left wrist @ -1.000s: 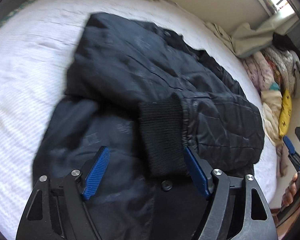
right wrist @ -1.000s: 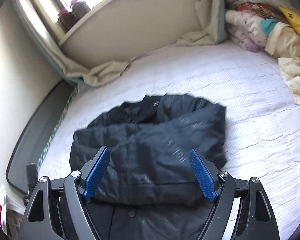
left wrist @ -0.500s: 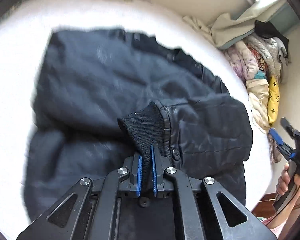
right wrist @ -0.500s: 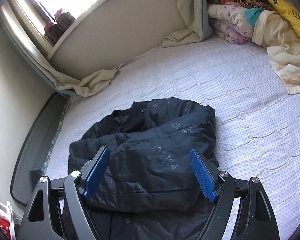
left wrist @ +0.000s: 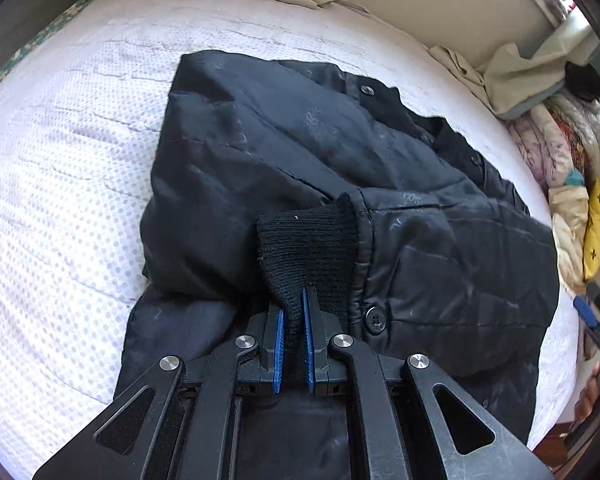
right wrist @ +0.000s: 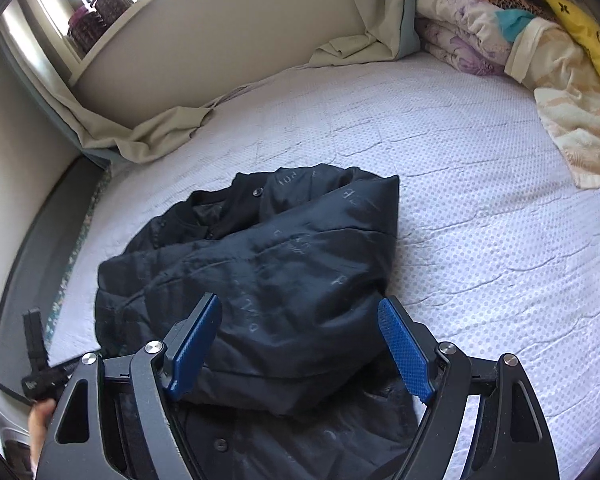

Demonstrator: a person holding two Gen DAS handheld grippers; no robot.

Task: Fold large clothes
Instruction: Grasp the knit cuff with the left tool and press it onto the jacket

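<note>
A black quilted jacket (left wrist: pixel 300 152) lies partly folded on the white mattress (left wrist: pixel 60 184), sleeves laid across its body. My left gripper (left wrist: pixel 292 300) is shut on the jacket's black ribbed knit cuff (left wrist: pixel 304 248), pinched between the blue pads. In the right wrist view the same jacket (right wrist: pixel 268 264) lies below my right gripper (right wrist: pixel 300 312), which is open and empty, its blue pads (right wrist: pixel 404 348) wide apart above the jacket's near edge. The right gripper also shows in the left wrist view (left wrist: pixel 596 320) at the far right edge.
A pile of folded blankets and clothes (right wrist: pixel 520 40) sits at the bed's far right corner. Beige cloth (right wrist: pixel 160 132) is bunched along the wall. A dark bed edge (right wrist: pixel 32 264) runs at the left.
My left gripper closed on the knit cuff, having been open around it a second ago. The right gripper stayed open above the jacket, shifting slightly.
</note>
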